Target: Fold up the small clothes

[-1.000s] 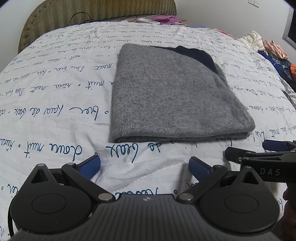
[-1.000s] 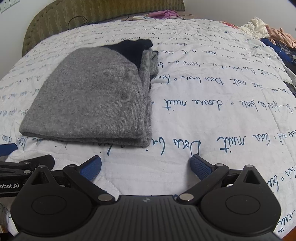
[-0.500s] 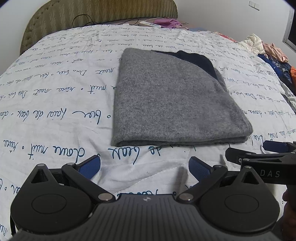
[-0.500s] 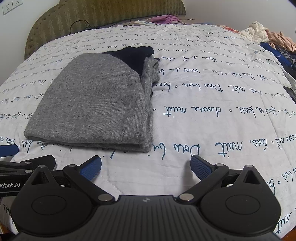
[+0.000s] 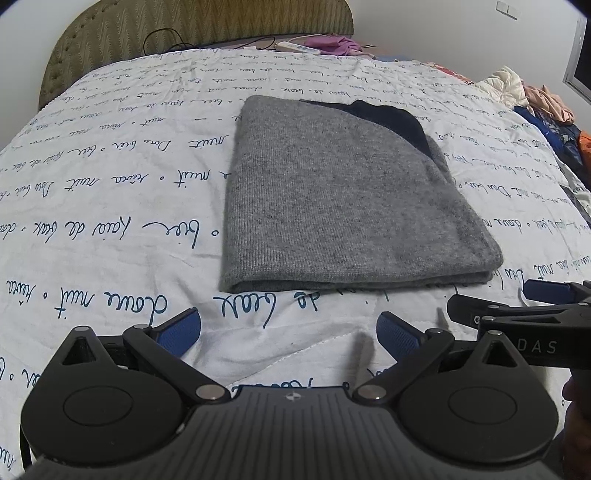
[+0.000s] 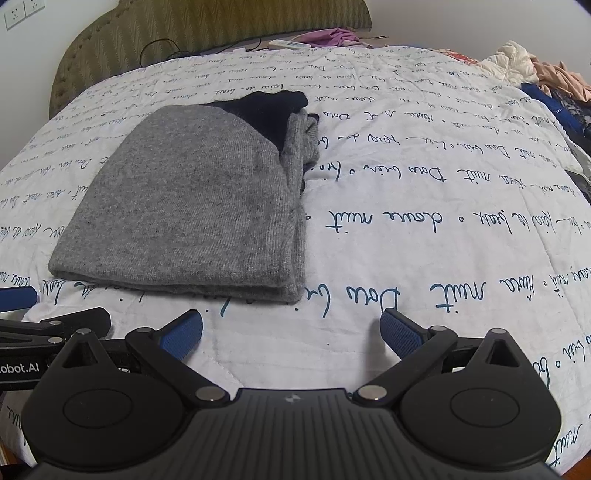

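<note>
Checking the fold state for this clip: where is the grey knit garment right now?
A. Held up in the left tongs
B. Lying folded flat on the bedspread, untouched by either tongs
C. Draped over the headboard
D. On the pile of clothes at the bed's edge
B: the grey knit garment lies folded on the bedspread, with the left tongs and right tongs both open and short of it.

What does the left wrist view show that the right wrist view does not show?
Only the left wrist view shows the sweater's clean left folded edge and the right claw at its right border. Only the right wrist view shows the wall socket, the bunched layers on the sweater's right side, and the left claw at its left border. Both show the folded grey sweater on the quilt, the headboard and the clothes pile.
</note>
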A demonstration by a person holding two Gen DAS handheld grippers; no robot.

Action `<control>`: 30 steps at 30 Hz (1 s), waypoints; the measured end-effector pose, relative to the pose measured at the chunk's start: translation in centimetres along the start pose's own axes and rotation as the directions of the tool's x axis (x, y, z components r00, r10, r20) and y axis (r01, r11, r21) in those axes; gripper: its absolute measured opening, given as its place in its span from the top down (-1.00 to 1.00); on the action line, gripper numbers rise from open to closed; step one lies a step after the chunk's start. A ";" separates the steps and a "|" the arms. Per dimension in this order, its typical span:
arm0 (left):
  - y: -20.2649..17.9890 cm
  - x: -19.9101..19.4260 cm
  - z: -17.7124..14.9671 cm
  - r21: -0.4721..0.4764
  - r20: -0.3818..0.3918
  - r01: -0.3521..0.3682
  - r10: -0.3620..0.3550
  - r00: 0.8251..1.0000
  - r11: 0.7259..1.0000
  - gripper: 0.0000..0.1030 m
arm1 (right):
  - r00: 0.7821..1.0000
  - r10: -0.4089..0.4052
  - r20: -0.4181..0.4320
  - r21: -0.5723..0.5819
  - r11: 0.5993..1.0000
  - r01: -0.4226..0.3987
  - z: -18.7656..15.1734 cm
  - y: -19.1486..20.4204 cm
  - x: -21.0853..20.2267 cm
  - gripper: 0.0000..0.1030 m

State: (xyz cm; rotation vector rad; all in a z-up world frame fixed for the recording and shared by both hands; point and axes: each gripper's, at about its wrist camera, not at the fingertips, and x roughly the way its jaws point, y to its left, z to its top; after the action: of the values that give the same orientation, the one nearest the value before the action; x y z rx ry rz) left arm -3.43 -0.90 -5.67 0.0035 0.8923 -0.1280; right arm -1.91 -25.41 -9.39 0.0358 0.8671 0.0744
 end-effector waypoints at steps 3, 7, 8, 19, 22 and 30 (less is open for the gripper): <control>-0.1 0.0 0.0 0.002 -0.002 0.001 -0.001 1.000 1.000 -0.99 | 1.000 0.001 -0.003 -0.001 1.000 -0.001 0.0 0.0 0.0 -1.00; -0.1 0.1 0.1 0.003 -0.002 0.003 -0.003 1.000 1.000 -0.99 | 1.000 0.003 -0.007 0.002 1.000 -0.003 0.1 -0.1 0.1 -1.00; -0.1 0.1 0.1 0.002 -0.003 0.003 -0.003 1.000 1.000 -0.99 | 1.000 0.003 -0.006 0.001 1.000 -0.003 0.1 -0.1 0.1 -1.00; -0.1 0.1 0.1 0.000 -0.007 0.006 -0.006 1.000 1.000 -0.99 | 1.000 0.005 -0.008 0.001 1.000 -0.005 0.1 -0.1 0.2 -1.00; -0.2 -0.1 0.0 0.004 0.010 0.011 -0.011 1.000 1.000 -0.95 | 1.000 0.006 -0.010 0.001 1.000 -0.006 0.1 -0.1 0.2 -1.00; 0.2 -0.3 -0.4 -0.026 0.023 -0.021 0.022 0.999 0.999 -0.74 | 1.000 0.008 -0.010 0.005 1.000 -0.008 0.1 -0.1 0.0 -1.00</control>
State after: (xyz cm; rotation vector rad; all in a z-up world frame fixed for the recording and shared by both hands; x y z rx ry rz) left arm -3.88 -0.61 -5.67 -0.0125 0.8700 -0.0965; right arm -1.78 -25.49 -9.32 0.0437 0.8768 0.0803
